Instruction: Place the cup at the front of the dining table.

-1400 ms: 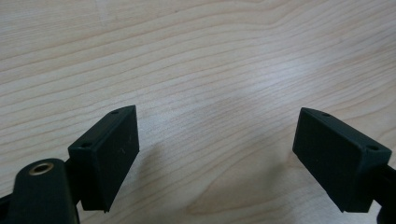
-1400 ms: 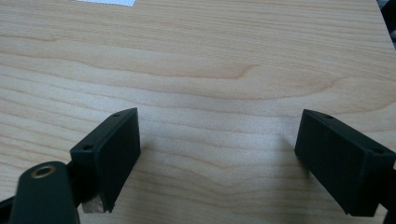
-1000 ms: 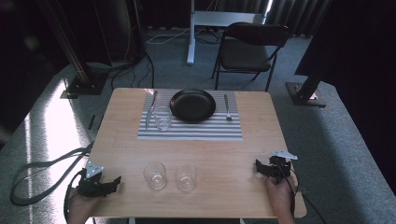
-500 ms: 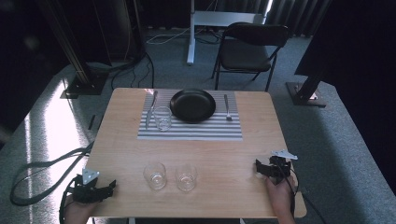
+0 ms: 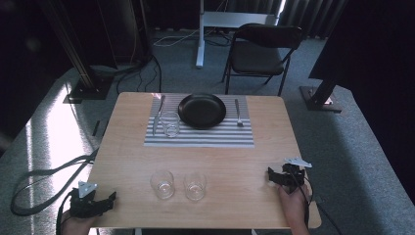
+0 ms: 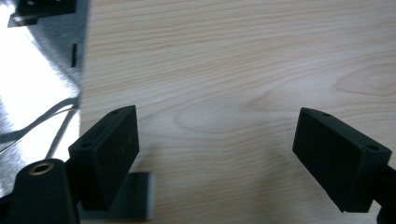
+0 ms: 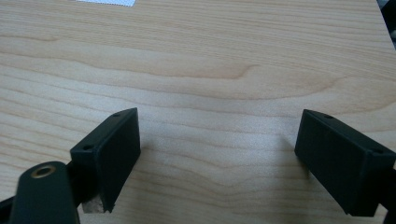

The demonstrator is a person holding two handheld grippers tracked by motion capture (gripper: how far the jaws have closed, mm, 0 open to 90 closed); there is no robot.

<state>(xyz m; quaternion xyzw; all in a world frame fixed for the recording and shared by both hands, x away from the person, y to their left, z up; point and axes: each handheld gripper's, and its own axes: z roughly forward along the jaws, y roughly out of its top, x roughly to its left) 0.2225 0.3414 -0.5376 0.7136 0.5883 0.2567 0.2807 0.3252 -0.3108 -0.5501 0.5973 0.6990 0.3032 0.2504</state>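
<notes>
Grey carpet and dark curtains ring the wooden table (image 5: 254,147), with a folding chair (image 5: 262,51) on the far side from both grippers. Beyond them, toward that far edge, a striped placemat (image 5: 198,137) carries a black plate (image 5: 202,110), a knife (image 5: 157,115), a fork (image 5: 238,113) and 1 glass (image 5: 170,123). Nearer, 2 empty glasses (image 5: 178,184) stand side by side between the grippers, the left one closer to the left gripper (image 5: 98,205), the other well apart from the right gripper (image 5: 274,177). Since 1 second ago the left gripper has slid back off the near left corner and now sits at the table's edge, while the right gripper has stayed put on the near right part of the top. Both have their jaws spread wide over bare wood, gripping nothing. Judging by this, the left hand is probably repositioning before a reach for the nearest glass, though its aim is hard to read from here.
</notes>
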